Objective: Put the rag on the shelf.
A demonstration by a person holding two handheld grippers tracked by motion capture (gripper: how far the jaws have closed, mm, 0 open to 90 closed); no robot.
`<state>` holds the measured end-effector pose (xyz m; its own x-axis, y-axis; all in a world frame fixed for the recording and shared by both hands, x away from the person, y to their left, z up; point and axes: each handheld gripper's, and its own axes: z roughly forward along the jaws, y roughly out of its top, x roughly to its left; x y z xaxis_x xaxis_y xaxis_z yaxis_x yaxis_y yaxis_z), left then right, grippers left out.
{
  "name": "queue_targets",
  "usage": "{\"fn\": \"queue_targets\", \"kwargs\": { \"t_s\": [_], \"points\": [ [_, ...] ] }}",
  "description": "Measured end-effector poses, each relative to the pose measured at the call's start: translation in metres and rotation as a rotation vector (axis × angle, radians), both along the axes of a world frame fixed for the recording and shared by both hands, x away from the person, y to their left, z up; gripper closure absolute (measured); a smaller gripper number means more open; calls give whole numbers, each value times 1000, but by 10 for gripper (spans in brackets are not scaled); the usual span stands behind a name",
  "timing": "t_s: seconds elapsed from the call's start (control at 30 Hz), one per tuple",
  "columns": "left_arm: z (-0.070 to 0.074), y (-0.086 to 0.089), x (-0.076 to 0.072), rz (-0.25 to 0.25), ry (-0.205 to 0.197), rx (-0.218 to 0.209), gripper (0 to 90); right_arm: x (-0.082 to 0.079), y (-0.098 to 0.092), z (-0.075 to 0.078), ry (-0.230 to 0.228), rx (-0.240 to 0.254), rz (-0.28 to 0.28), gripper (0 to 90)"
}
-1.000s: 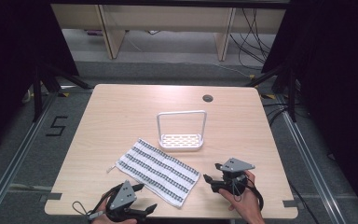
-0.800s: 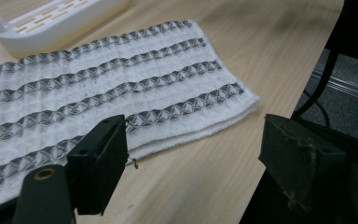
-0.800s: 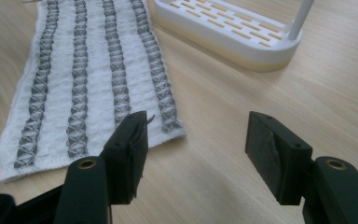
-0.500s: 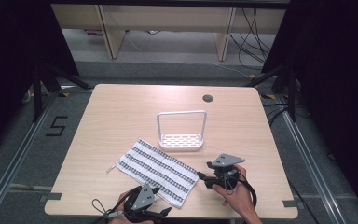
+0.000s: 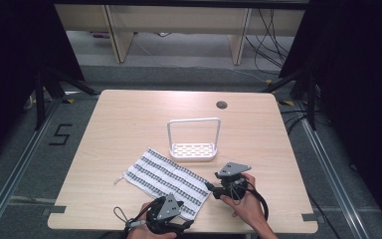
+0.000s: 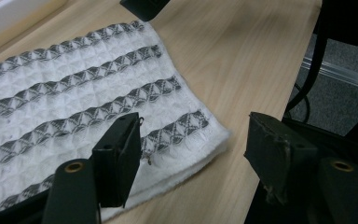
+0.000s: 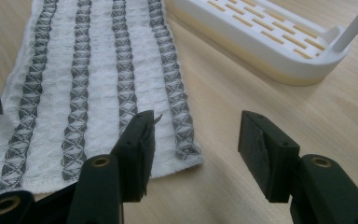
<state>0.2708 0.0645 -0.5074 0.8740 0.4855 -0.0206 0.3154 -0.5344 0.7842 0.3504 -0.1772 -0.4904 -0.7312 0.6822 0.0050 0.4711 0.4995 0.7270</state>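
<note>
Closest to the person, at the table's near edge, the left gripper [image 5: 165, 219] sits low over the near end of the striped towel [image 5: 165, 175], its jaws spread wide with one over the cloth and the other past its corner, above bare wood. Nothing is gripped yet. A little farther in and to the right, the right gripper [image 5: 218, 191] is held the same way, jaws apart, straddling the other near corner of the towel; in the right gripper view the cloth's edge lies between them without being pinched.

The towel lies flat and slanted across the wooden table [image 5: 129, 119], running from the near right toward the left middle. Just beyond it stands a white rack [image 5: 194, 144] with a tall hoop handle, apart from the cloth.

This looks like the approach step: both tools lining up on the two near corners. The next move, I'd judge, calls for lowering each so one jaw slips under the hem, then closing on both corners evenly, so the towel can be lifted or folded without bunching.
</note>
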Motion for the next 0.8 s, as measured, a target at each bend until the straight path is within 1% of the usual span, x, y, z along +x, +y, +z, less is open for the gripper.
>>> {"fn": "queue_targets", "kwargs": {
  "t_s": [0.03, 0.07, 0.1, 0.13, 0.17, 0.2, 0.23, 0.27, 0.3, 0.33, 0.37, 0.4, 0.43, 0.47, 0.53, 0.57, 0.6, 0.63, 0.67, 0.7, 0.73, 0.77, 0.8],
  "points": [
    [-1, -2, 1, 2, 11, -3, 375, 0, 1, 0, 20, -3, 6, 481],
    [-2, -4, 0, 11, 10, -10, 375, 0, 1, 0, 20, -3, 6, 481],
    [-2, -5, 0, -7, 17, 4, 388, 0, 2, -1, 16, -6, 3, 483],
    [-2, -5, 2, -17, -11, 31, 398, 1, 3, -1, 31, -9, 3, 488],
    [-3, -7, 1, -7, 13, 8, 411, 1, 3, -1, 40, -10, -2, 493],
    [-4, -7, 3, -21, -5, 32, 435, 2, 4, -2, 45, -15, 1, 501],
    [-4, -8, 2, -21, -3, 49, 444, 2, 5, -4, 48, 0, -4, 506],
    [-4, -8, 2, -21, -3, 49, 453, 2, 5, -4, 48, 0, -4, 506],
    [-5, -9, 2, -34, -18, 48, 462, 4, 5, -6, 38, -14, 1, 517],
    [-6, -10, 1, -32, -13, 43, 462, 4, 5, -6, 38, -14, 1, 517],
    [-6, -9, 1, -31, -6, 67, 473, 5, 5, -5, 52, -29, 5, 523],
    [-7, -10, 1, -36, -8, 79, 479, 5, 6, -6, 58, -30, 9, 529],
    [-7, -10, 1, -38, -13, 73, 489, 6, 6, -7, 44, -38, 23, 535],
    [-7, -10, 1, -42, -12, 77, 510, 6, 8, -8, 56, -43, 26, 543],
    [-8, -10, 1, -40, -12, 77, 537, 7, 9, -9, 59, -45, 26, 554],
    [-7, -9, 1, -43, -12, 87, 537, 7, 9, -9, 59, -45, 26, 554],
    [-7, -9, 2, -46, -19, 102, 569, 7, 10, -10, 50, -35, 23, 565],
    [-7, -9, 2, -48, -21, 112, 569, 7, 10, -10, 50, -35, 23, 565],
    [-7, -9, 2, -49, -18, 104, 581, 8, 9, -9, 55, -48, 31, 567],
    [-7, -9, 2, -49, -15, 106, 599, 8, 9, -10, 60, -49, 28, 572],
    [-7, -9, 2, -38, -5, 102, 613, 8, 9, -11, 73, -40, 26, 576],
    [-6, -8, 2, -46, -15, 111, 631, 11, 8, -12, 48, -48, 61, 586],
    [-6, -8, 3, -49, -25, 112, 650, 10, 8, -12, 61, -46, 43, 596]
  ]
}}
